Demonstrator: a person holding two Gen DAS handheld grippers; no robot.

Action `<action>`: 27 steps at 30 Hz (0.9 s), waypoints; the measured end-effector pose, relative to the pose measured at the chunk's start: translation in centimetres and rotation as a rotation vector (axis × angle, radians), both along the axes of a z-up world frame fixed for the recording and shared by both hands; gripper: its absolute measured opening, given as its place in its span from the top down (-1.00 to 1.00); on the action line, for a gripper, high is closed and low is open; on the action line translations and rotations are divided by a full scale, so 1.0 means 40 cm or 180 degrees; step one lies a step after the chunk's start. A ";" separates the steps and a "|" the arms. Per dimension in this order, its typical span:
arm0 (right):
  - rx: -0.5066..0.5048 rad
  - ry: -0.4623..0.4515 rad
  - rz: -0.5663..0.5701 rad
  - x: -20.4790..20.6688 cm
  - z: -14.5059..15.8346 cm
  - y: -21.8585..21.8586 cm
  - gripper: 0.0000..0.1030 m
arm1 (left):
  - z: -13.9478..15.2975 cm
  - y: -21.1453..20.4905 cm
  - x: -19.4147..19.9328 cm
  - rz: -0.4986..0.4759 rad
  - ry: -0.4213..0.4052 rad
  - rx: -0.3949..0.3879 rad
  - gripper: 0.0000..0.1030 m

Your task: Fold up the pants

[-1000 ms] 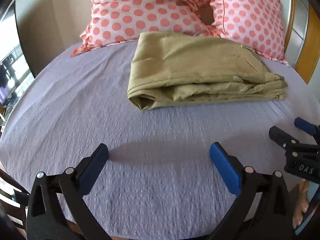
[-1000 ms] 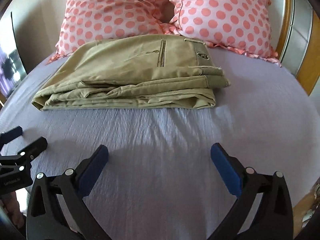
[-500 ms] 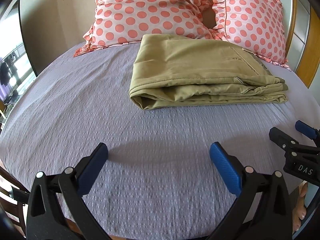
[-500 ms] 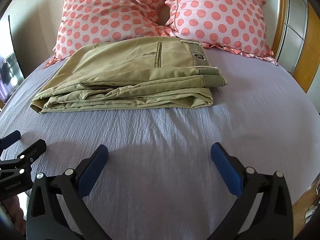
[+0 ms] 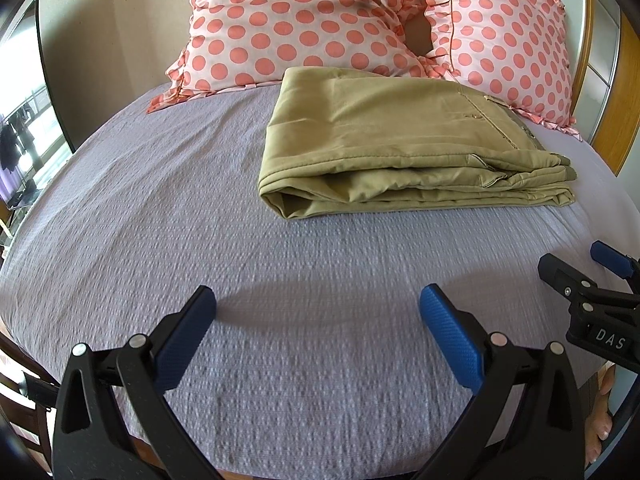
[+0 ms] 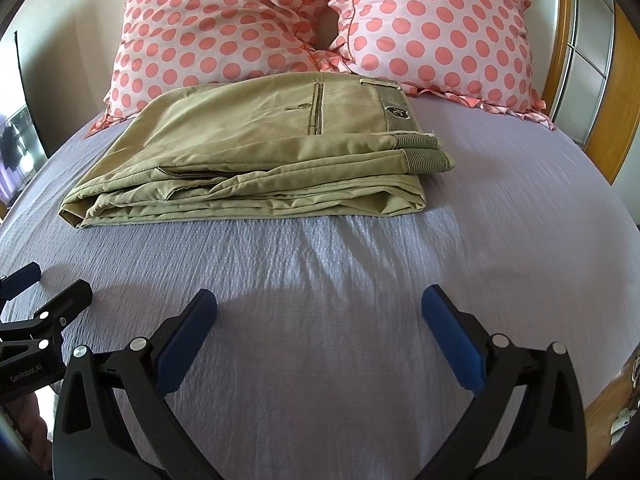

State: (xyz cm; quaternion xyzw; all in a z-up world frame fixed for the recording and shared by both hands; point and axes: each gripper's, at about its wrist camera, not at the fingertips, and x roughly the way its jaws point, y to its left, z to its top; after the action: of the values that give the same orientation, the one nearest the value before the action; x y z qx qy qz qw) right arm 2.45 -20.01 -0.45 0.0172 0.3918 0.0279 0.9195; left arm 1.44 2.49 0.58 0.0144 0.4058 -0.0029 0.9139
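Khaki pants (image 5: 396, 148) folded into a thick flat stack, lying on the lilac bedsheet (image 5: 168, 208) toward the head of the bed, far edge touching or just short of the two polka-dot pillows (image 6: 316, 16). Long axis running left to right across both views. Waistband (image 6: 394, 102) and cuffs at the right end, rounded fold at the left end (image 5: 280, 202).

Left gripper (image 5: 318, 322) spread wide, holding nothing, hovering over bare sheet, well short of the stack; stack ahead and off to its right. Right gripper (image 6: 320, 320) likewise spread and holding nothing, stack ahead and slightly left, near edge facing it squarely. Each gripper visible at the edge of the other's view, so side by side, both at a similar remove; right one seemingly more centred on the stack, left one closer to the folded end.

No containers anywhere in view; nothing resting on the pants.

Judging by the neat layers, fold apparently finished or nearly so. Any further move, such as halving it again, likely to mean reaching forward to an end of the stack, each gripper to its own side.
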 end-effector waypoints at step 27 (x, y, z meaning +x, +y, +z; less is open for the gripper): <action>0.0002 0.0004 0.0011 0.001 -0.001 -0.006 -0.97 | -0.002 0.005 0.006 -0.0007 0.0061 -0.0007 -0.97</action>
State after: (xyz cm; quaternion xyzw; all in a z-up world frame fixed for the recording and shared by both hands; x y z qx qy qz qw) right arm 2.49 -20.24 -0.50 0.0167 0.3925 0.0296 0.9191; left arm 1.69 2.67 0.50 0.0138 0.4144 -0.0044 0.9100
